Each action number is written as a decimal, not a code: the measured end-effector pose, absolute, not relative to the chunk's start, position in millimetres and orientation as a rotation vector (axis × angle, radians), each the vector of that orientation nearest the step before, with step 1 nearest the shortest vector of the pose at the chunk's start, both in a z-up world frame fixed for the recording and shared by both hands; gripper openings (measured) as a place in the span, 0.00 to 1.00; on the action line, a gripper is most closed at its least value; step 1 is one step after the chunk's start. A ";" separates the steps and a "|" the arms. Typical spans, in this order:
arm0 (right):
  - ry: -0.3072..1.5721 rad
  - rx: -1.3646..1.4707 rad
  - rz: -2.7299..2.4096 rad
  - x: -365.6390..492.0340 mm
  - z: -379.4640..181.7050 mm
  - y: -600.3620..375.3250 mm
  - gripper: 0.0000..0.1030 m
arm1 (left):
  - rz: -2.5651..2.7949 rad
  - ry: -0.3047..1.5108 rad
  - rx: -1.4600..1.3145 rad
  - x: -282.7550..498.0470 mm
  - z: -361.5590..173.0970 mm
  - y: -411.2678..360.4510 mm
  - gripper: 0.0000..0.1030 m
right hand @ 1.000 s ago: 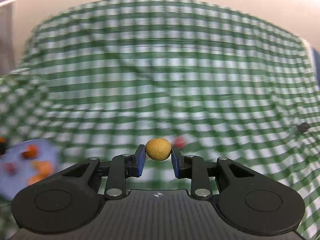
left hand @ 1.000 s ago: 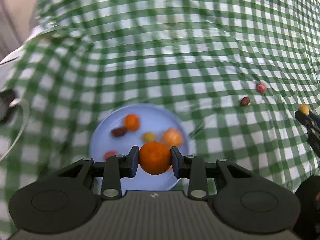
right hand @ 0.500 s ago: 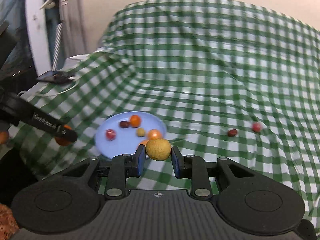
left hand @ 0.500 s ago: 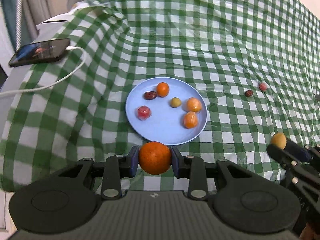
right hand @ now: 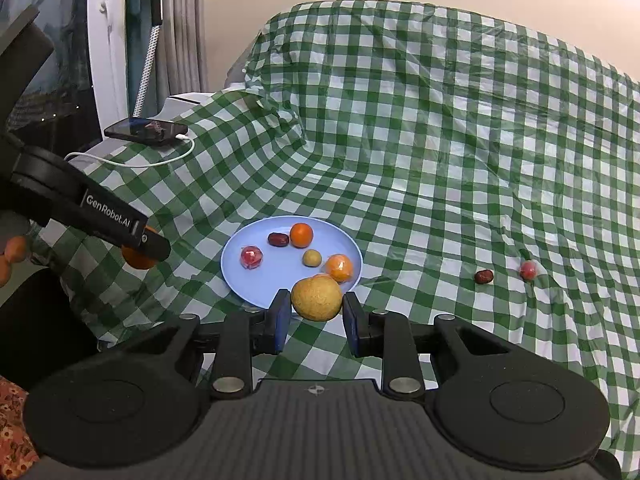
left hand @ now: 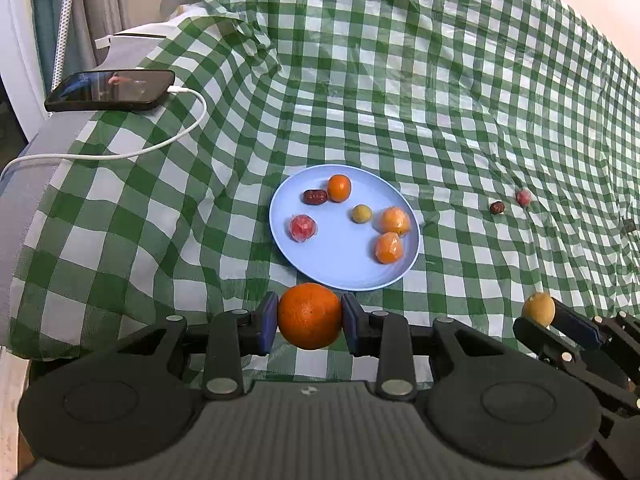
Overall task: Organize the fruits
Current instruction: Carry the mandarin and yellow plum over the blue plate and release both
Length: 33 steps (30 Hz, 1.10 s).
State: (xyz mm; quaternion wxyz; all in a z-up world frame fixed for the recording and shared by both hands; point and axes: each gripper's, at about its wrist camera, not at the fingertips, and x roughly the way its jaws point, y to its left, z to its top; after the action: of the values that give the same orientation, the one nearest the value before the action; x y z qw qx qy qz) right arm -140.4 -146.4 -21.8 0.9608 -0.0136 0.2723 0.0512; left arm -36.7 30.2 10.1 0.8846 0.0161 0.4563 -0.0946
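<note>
Your left gripper (left hand: pixel 310 316) is clamping the orange (left hand: pixel 309 315), your right gripper (right hand: pixel 317 305) is gripping the yellow fruit (right hand: pixel 317 298), hiding the plate's (right hand: pixel 276 280) five-o'clock fruit; the blur is clearing since earlier.

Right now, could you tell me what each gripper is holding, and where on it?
Left gripper clamps an orange across its sides. Right gripper clamps a yellow fruit the same way.

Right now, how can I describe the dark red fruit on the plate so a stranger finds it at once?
Find the blue plate on the green checked cloth. At its far rim a dark red date lies against a small orange. It alone there is dark, oblong and wrinkled; another date lies off the plate.
</note>
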 end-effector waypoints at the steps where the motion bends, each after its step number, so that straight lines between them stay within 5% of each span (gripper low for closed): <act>1: 0.552 -0.030 0.105 -140.2 -21.9 -146.0 0.28 | -0.196 0.949 0.031 -35.9 10.0 30.2 0.36; 33: 0.614 -0.020 0.109 -116.2 -34.8 -145.0 0.28 | -0.202 0.956 0.034 -5.8 6.0 13.7 0.36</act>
State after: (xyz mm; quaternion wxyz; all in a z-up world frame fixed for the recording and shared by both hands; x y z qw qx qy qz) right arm -116.2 -145.0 -34.8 0.9517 -0.0099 0.3020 0.0537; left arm -5.8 13.7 6.0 0.8829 0.0161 0.4591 -0.0971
